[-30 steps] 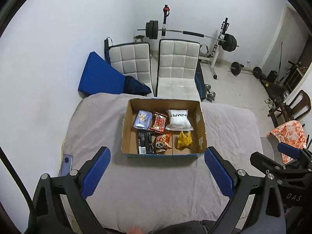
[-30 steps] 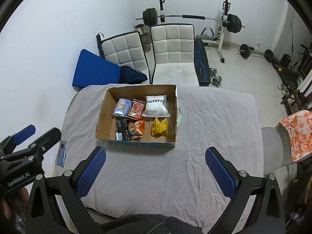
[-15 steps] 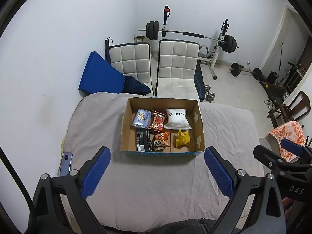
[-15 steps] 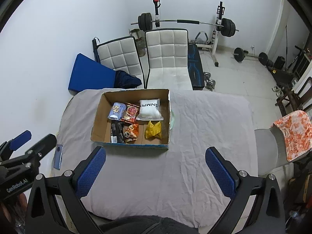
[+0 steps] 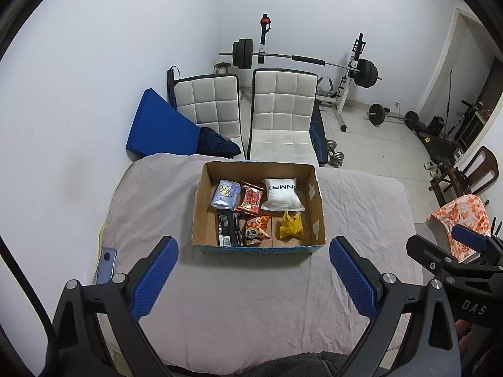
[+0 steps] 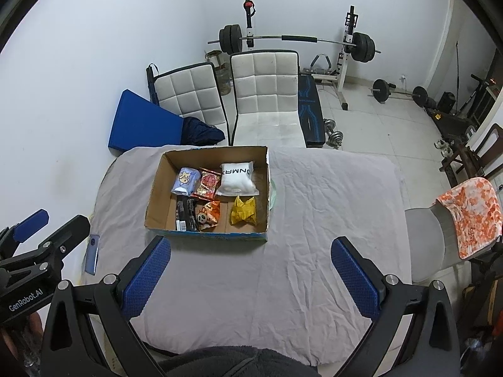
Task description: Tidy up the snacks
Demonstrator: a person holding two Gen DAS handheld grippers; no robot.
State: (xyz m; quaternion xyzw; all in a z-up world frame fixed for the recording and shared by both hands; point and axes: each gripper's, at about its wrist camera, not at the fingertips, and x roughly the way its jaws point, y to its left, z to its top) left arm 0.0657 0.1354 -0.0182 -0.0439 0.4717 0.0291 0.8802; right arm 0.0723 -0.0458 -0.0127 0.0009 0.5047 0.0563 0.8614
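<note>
We see a grey sheet [image 5: 239,308] over the table, w/ a phone [image 5: 106,265] at its left edge. Behind it, two white chairs [image 5: 281,116] side by side, a blue mat [image 5: 157,133] leaning on the wall next to the left one, dark cloth [image 5: 217,146] bunched at its base. Further back: barbell [image 5: 301,59] on a rack, weight bench [image 6: 309,113], dumbbells [image 5: 336,154] on the tile floor, a 2nd barbell [image 6: 399,92] lying nr the far wall. Right side: orange-patterned towel [image 6: 468,213] draped over a grey seat.
</note>
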